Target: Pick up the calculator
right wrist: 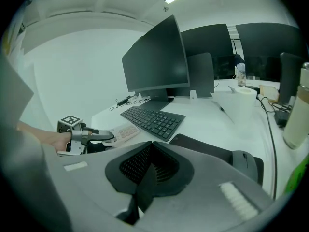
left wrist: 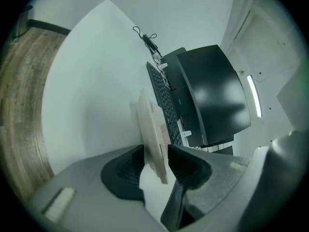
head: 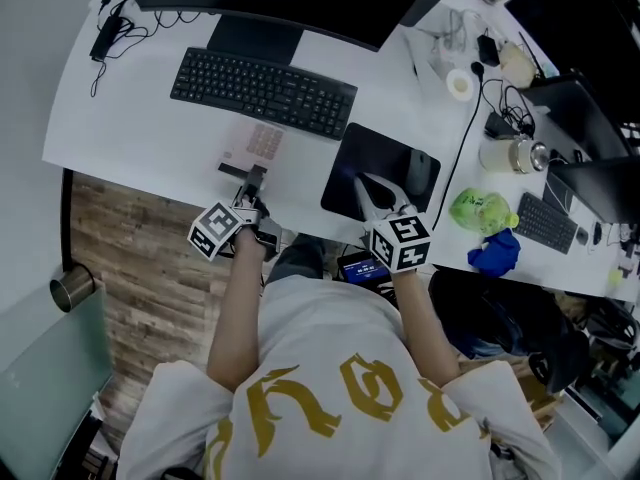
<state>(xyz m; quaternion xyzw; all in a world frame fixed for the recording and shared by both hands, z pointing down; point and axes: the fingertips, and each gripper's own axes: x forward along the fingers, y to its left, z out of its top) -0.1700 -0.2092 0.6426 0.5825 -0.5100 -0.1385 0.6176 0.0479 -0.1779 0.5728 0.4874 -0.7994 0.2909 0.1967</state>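
The pale pink calculator (head: pixel 256 146) lies near the white desk's front edge (head: pixel 150 178), just in front of the black keyboard (head: pixel 262 90). My left gripper (head: pixel 253 176) is shut on its near end. In the left gripper view the calculator (left wrist: pixel 151 129) shows edge-on, pinched between the two dark pads (left wrist: pixel 186 166). Whether it is off the desk I cannot tell. My right gripper (head: pixel 372 190) hovers over the black mouse pad (head: pixel 375 158), shut on nothing. The right gripper view shows the calculator (right wrist: pixel 123 130) held by the left gripper (right wrist: pixel 99 135).
A black mouse (head: pixel 423 173) sits on the pad's right side. A large monitor (right wrist: pixel 157 59) stands behind the keyboard. Cables, a tape roll (head: pixel 460 84), a green bottle (head: pixel 480 210) and a blue cloth (head: pixel 495 253) crowd the right. A metal cup (head: pixel 70 288) stands on the floor at the left.
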